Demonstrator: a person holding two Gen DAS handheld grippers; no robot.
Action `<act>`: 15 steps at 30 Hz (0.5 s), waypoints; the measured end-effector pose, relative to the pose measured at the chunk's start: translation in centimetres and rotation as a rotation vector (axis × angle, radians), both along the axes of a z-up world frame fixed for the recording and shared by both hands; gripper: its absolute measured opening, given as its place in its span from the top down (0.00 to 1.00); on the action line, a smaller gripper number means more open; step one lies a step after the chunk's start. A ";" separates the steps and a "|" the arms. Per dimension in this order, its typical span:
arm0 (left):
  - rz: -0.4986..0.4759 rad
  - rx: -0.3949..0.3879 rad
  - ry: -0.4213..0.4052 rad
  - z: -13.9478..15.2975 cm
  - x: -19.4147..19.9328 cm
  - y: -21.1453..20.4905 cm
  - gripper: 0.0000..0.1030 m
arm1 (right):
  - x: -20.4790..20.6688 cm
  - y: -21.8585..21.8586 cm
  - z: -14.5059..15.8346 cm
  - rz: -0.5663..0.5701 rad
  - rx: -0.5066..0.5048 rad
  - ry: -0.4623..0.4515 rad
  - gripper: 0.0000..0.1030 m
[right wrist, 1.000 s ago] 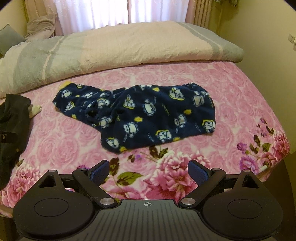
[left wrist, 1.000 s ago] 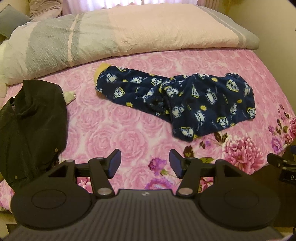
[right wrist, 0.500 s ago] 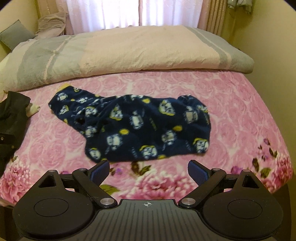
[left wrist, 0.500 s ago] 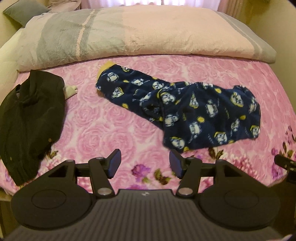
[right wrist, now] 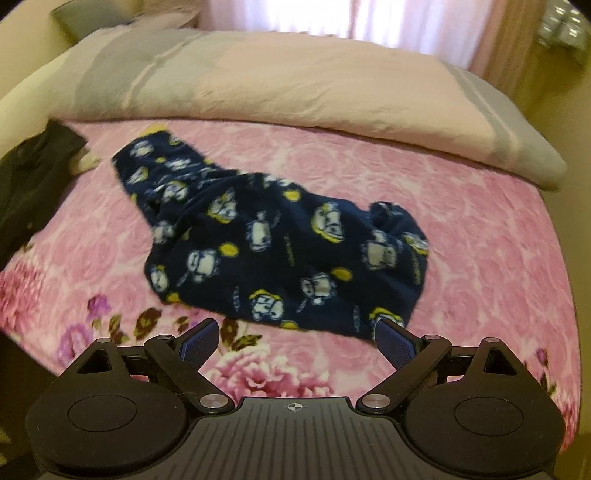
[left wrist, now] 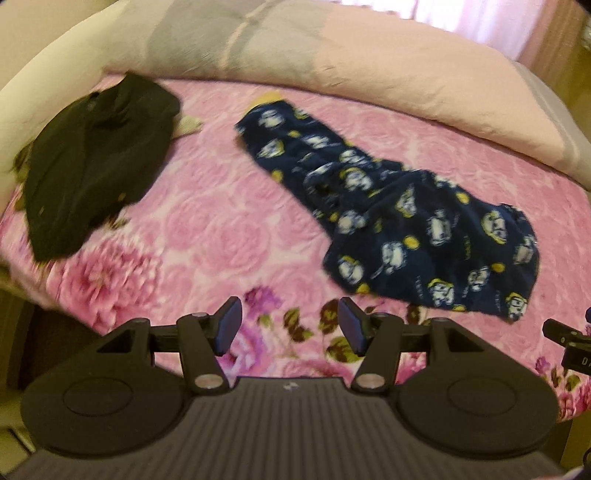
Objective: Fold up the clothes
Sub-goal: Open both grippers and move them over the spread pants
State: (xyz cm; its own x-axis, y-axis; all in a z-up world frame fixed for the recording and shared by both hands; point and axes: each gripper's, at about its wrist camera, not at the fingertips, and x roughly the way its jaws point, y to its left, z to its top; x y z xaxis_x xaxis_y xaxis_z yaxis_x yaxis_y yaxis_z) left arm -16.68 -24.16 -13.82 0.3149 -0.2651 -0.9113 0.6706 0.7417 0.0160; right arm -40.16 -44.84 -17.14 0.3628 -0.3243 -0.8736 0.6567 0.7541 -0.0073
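The bed [left wrist: 229, 236] fills most of both views, covered by a pink rose-pattern bedspread [right wrist: 480, 229] with darker flower clusters along its near edge.

A rolled duvet [right wrist: 295, 81], banded in grey, cream and pale pink, lies across the far side of the bed, in the upper part of each frame. Behind it, at the top of the right wrist view, pink curtains [right wrist: 295, 14] hang in front of a bright window.

The navy fleece pyjama trousers [right wrist: 280, 251], printed with white and yellow cartoon figures, lie crumpled on the bedspread. In the right wrist view they occupy the centre of the frame; in the left wrist view they run from upper centre to the right of centre [left wrist: 406, 221]. One leg ends in a yellow cuff [left wrist: 269, 98] pointing toward the duvet. The wide end lies nearest the grippers.

A dark garment [left wrist: 92, 162] lies in a heap at the upper left of the left wrist view, well apart from the trousers. A small pale item [left wrist: 188, 123] shows at its right edge; what it is cannot be determined.

The right gripper [right wrist: 297, 338] sits at bottom centre, fingers spread wide with nothing between them, just short of the trousers' near hem.

The left gripper [left wrist: 290, 328] sits at bottom centre of its view, fingers apart and empty, above the bedspread's near edge.
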 end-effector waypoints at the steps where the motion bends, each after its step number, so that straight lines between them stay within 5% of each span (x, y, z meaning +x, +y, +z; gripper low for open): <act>1: 0.015 0.009 0.001 -0.1 -0.1 0.4 0.48 | 0.1 -0.1 -0.3 0.011 0.005 0.002 0.09; 6: 0.037 0.031 -0.015 -0.3 -0.2 0.2 0.48 | 0.3 -0.6 -1.1 0.040 0.026 -0.017 0.09; 15: -0.072 0.035 0.001 -1.8 -0.5 -4.7 0.48 | -2.5 -3.0 -1.4 -0.062 0.013 -0.012 0.09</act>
State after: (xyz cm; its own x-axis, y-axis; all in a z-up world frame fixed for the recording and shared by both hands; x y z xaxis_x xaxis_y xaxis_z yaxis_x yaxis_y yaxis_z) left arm -17.16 -28.90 -15.60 0.2955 -0.2547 -0.9208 0.7223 0.6904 0.0408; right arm -42.64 -47.85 -18.58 0.3532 -0.3347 -0.8736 0.7019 0.7122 0.0109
